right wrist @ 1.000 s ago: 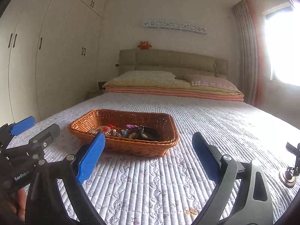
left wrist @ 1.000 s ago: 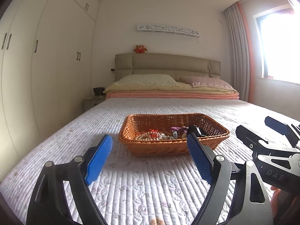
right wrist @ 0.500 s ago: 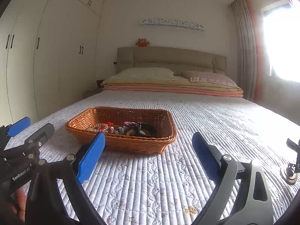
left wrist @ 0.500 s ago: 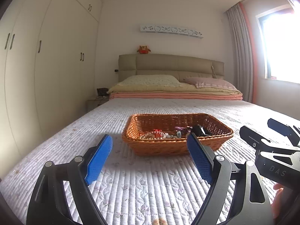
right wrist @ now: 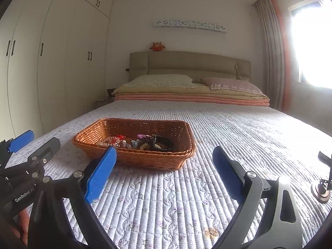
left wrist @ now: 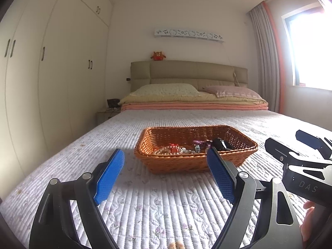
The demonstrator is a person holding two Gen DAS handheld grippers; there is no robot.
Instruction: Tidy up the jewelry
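An orange wicker basket (left wrist: 166,162) sits on the quilted bed; it also shows in the right wrist view (right wrist: 145,160). Inside lies mixed jewelry: clear bead strands (left wrist: 166,150), a red piece, a purple piece and a black band (right wrist: 164,141). My left gripper (left wrist: 166,174) is open and empty, low over the quilt just in front of the basket. My right gripper (right wrist: 164,172) is open and empty, in front of the basket and to its right. Each gripper shows at the edge of the other's view. A dark metal jewelry stand (right wrist: 322,186) is at the far right, mostly cut off.
The white quilted bedspread (right wrist: 228,128) stretches back to folded blankets and pillows (left wrist: 193,99) at the headboard. White wardrobes (left wrist: 51,72) line the left wall. A bright window with curtains (left wrist: 267,58) is on the right.
Both grippers have drifted slightly; the basket sits a little further right in the left view and a little left and nearer in the right view. Both stay open and empty.
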